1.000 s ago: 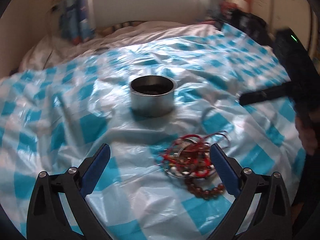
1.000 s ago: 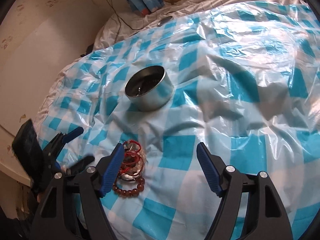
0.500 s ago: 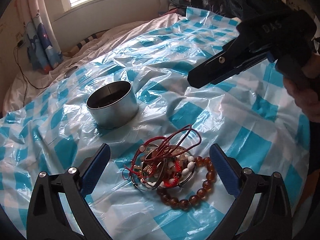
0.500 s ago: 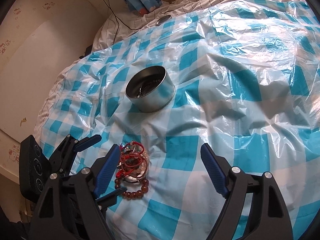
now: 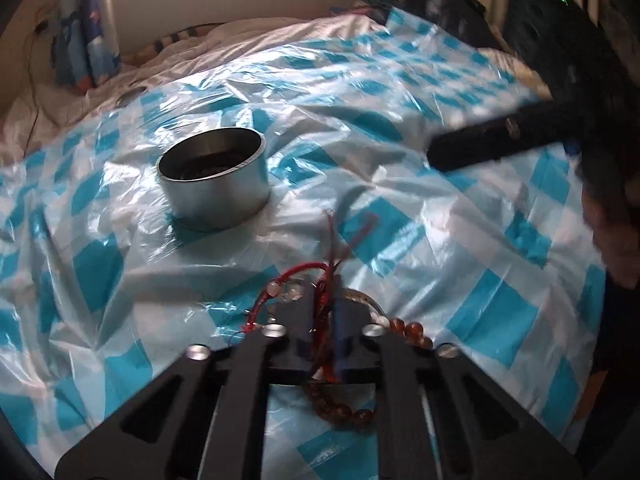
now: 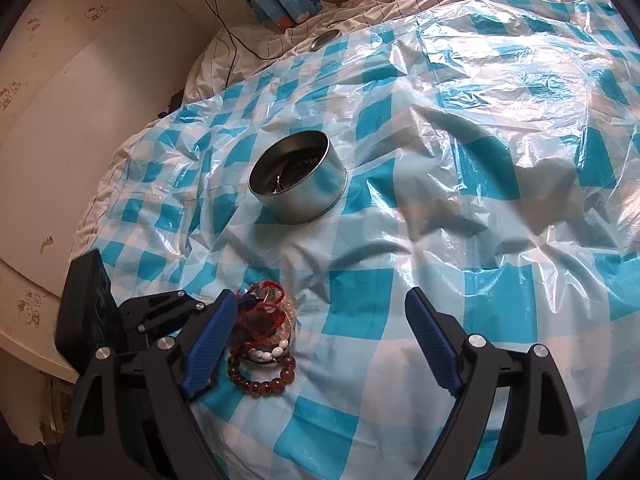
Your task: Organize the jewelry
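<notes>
A tangle of jewelry [image 6: 266, 326] lies on the blue-checked plastic sheet: red cord bracelets [image 5: 298, 270], pale beads and an amber bead bracelet [image 5: 340, 414]. My left gripper [image 5: 328, 300] sits on the pile, shut on the red cords, and its fingers hide most of the tangle. In the right wrist view the left gripper [image 6: 240, 303] comes in from the left onto the pile. My right gripper [image 6: 320, 340] hovers over the sheet with its jaws opening. Nothing is gripped between them, and the pile lies just beside its left finger [image 6: 208, 340]. A round metal tin [image 5: 212, 184] stands open beyond the pile.
The plastic sheet [image 6: 460, 200] covers a bed with rumpled white bedding at its far side. A small round lid [image 6: 325, 39] and a black cable [image 6: 230, 44] lie on the bedding. A wall runs along the bed's left edge. A hand [image 5: 616, 240] holds the right gripper [image 5: 484, 146].
The left gripper's jaws went from wide open to shut on the red cords, moving down onto the pile. The right jaws widened a little; that hand stayed in place.
</notes>
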The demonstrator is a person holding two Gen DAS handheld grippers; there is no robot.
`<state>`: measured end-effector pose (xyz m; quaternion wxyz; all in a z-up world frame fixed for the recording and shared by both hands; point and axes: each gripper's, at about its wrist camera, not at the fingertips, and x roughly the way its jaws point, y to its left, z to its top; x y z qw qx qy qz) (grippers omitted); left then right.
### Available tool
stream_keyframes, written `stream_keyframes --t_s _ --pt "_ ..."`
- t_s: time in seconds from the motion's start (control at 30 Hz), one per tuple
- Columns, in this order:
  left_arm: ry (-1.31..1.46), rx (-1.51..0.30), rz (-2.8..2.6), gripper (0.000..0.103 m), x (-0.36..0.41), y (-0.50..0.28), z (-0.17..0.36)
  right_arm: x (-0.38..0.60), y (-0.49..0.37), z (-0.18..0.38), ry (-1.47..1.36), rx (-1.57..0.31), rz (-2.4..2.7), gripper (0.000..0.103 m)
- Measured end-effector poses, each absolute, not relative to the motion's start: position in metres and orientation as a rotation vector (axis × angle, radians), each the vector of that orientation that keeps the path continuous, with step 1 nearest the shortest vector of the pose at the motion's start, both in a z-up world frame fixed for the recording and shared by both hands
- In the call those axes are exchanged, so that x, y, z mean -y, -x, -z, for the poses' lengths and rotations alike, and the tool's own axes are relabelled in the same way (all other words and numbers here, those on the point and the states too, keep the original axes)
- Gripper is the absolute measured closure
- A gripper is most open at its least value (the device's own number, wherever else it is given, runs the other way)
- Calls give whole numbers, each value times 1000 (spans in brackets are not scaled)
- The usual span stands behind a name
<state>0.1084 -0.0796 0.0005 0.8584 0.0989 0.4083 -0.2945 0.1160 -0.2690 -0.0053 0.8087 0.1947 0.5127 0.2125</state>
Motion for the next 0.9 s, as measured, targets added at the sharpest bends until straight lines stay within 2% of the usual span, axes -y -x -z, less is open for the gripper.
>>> stream_keyframes --t_s 0.27,0.5,0.9 --pt "130 -862 628 100 26 -132 -14 255 -120 14 -443 -1131 -514 20" --pt "192 -840 622 100 16 -135 -21 235 -128 40 -546 -1216 -598 20" --pt "323 -834 612 100 -12 -143 -29 181 -132 31 -308 -1170 -578 20"
